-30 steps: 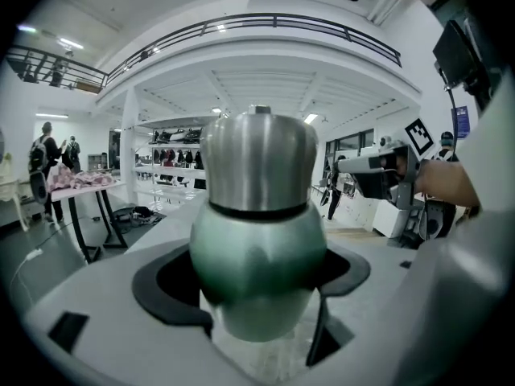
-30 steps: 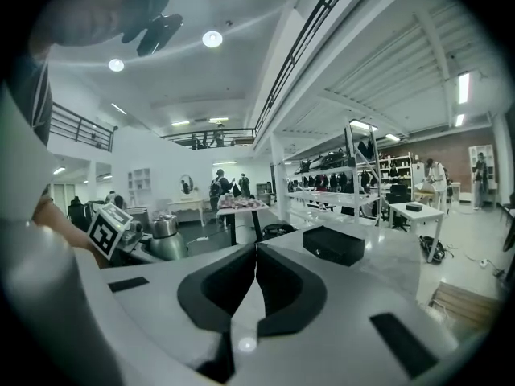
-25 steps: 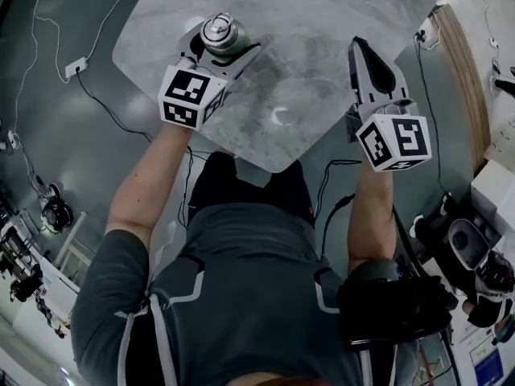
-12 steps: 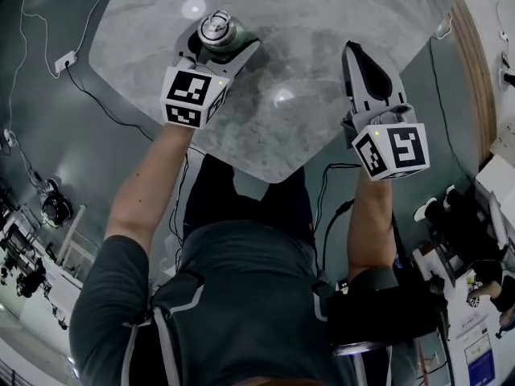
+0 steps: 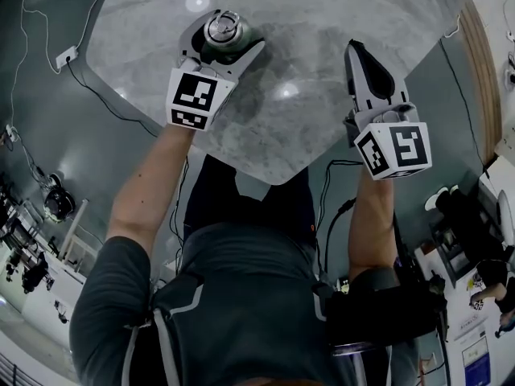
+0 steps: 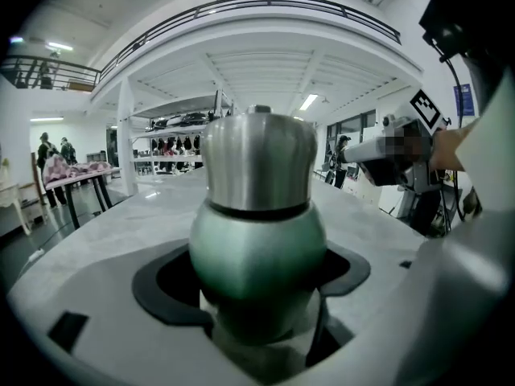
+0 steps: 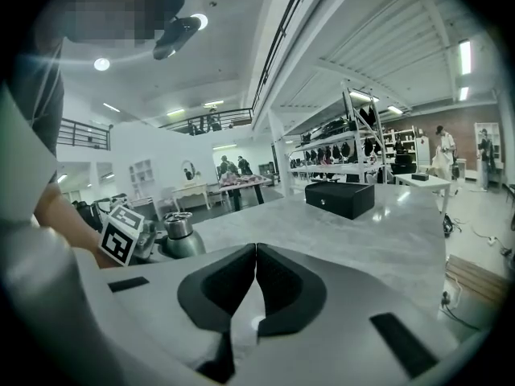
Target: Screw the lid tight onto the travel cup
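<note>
We show the left claw clamped round the travel cup, whose rigid, probably slippery steel lid stands just above its jaws; our empty, closed right claw, well apart, should grip the lid's straight sides.

My left gripper, my right gripper — pale grey shells, black pads, a white cube of black square markers on each — and I'm in a dark grey short-sleeved shirt, pale-edged straps.
</note>
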A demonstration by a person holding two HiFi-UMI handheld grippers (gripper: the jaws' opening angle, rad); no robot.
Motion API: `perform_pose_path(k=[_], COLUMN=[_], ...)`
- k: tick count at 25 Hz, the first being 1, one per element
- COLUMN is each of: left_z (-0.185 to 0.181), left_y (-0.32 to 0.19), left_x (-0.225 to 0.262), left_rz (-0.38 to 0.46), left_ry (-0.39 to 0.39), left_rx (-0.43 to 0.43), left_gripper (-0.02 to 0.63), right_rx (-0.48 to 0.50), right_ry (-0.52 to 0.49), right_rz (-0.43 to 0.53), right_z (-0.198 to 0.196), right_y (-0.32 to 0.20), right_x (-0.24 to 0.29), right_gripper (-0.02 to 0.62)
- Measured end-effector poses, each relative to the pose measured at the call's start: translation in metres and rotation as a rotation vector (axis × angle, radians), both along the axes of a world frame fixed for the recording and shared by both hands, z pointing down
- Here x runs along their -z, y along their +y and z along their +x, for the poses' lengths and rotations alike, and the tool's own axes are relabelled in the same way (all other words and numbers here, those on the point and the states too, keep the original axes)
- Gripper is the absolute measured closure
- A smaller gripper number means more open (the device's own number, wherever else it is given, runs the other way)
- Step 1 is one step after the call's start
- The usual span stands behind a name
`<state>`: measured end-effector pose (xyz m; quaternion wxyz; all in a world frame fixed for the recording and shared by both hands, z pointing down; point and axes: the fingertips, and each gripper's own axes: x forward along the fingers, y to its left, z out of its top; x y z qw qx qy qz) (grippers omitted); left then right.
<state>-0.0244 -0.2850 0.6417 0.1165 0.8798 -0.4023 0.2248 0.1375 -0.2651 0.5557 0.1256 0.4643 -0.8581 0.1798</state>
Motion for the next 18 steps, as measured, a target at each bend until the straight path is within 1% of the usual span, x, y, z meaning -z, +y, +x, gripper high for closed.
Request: perform_pose_path(k=[4, 8, 11, 14, 18], left_z=[-0.001, -0.001, -0.002, -0.003, -0.011], left_y=[0.004, 0.003, 0.005, 0.007, 0.016], left_x=[0.004, 0.003, 0.001, -0.002, 0.000], left_rz=[0.040, 0.038, 0.035, 0.013, -0.029], left_ry=[0.006, 0.013, -0.014, -0.043, -0.035], left_rx=[0.006, 0.010, -0.012, -0.031, -0.033], left_gripper=[0.219, 0.219, 0.219, 0.218, 0.215], right_rx=[0.016, 0.016, 0.020, 0.029, 0.021], right_ry=[-0.003, -0.001, -0.001, 0.008, 0.003], right_rz=[0.002, -0.002, 0.000, 0.012, 0.029], right_z=[-0.005, -0.004, -0.006, -0.007, -0.006], right_y=[0.002, 0.002, 0.003, 0.007, 0.012], right_x=[0.002, 0.002, 0.008, 0.020, 0.042], right_gripper=[0.566, 0.566, 0.566, 0.565, 0.565])
